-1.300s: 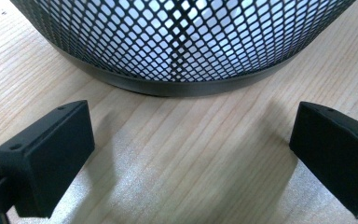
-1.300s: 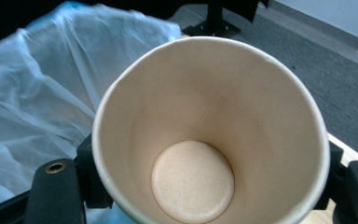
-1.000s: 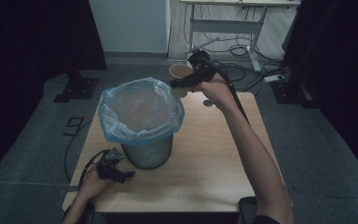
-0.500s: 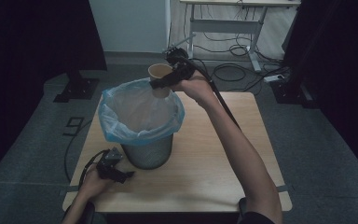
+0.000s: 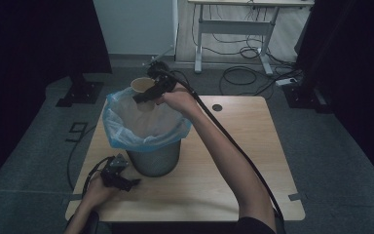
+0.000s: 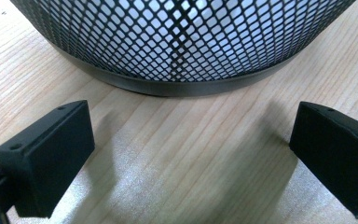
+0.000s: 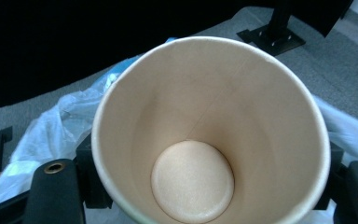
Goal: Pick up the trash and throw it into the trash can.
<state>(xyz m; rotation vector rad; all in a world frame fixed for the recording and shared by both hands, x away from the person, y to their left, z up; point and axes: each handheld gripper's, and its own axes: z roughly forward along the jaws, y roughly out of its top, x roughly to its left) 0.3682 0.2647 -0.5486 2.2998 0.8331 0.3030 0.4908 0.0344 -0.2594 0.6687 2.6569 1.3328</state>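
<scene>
A tan paper cup [image 5: 141, 86] hangs over the far rim of a black mesh bin [image 5: 154, 158] lined with a pale blue bag [image 5: 126, 129]. My right gripper [image 5: 143, 95] is shut on the cup. In the right gripper view the cup [image 7: 209, 135] is empty, its mouth facing the camera, with the bag [image 7: 51, 135] below it. My left gripper [image 5: 126, 183] rests on the table at the bin's near left side, open, nothing between its jaws. The left gripper view has the bin's mesh wall [image 6: 182, 42] just ahead of the jaws.
The wooden table [image 5: 233, 161] has a small round grommet [image 5: 217, 107] near its far edge. Beyond it stand a white desk frame [image 5: 233, 36] with cables [image 5: 253, 73] on the grey floor. Dark curtains hang on both sides.
My right gripper has carried the cup leftward from beyond the table's far edge to above the bin's far rim. The left gripper has stayed put.
</scene>
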